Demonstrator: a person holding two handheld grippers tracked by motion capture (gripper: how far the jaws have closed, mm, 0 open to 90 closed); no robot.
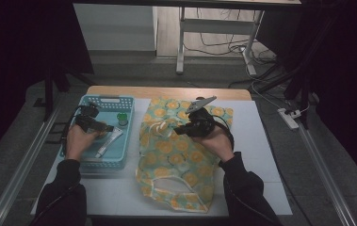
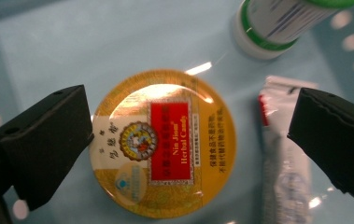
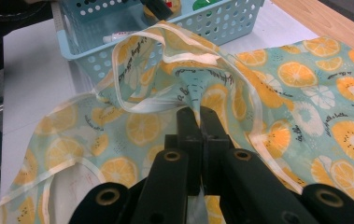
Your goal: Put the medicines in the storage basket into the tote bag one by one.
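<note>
- Lying under a white sheet, the desk [image 1: 265, 155] shows a strip of bare wood along its far edge; the room around it is dim, with grey floor, a white table frame and loose cables beyond the far edge, and a power strip [image 1: 289, 117] on the floor off the right edge.
- A light blue basket [image 1: 87, 162] stands near the desk's left edge, holding a round yellow tin [image 2: 163, 142], a white sachet [image 2: 284, 158] and a green-capped bottle [image 2: 277, 23].
- The left gripper [image 2: 188, 140] hangs over the basket with its fingers [image 2: 44, 140] spread apart: the tin lies below between them, close to the one finger, with the sachet passing under the other.
- A fruit-print bag [image 1: 176, 155] is spread across the middle of the desk, just beside the basket.
- The right gripper [image 3: 201, 123] has its fingers clenched on a raised fold of the bag near the opening.
</note>
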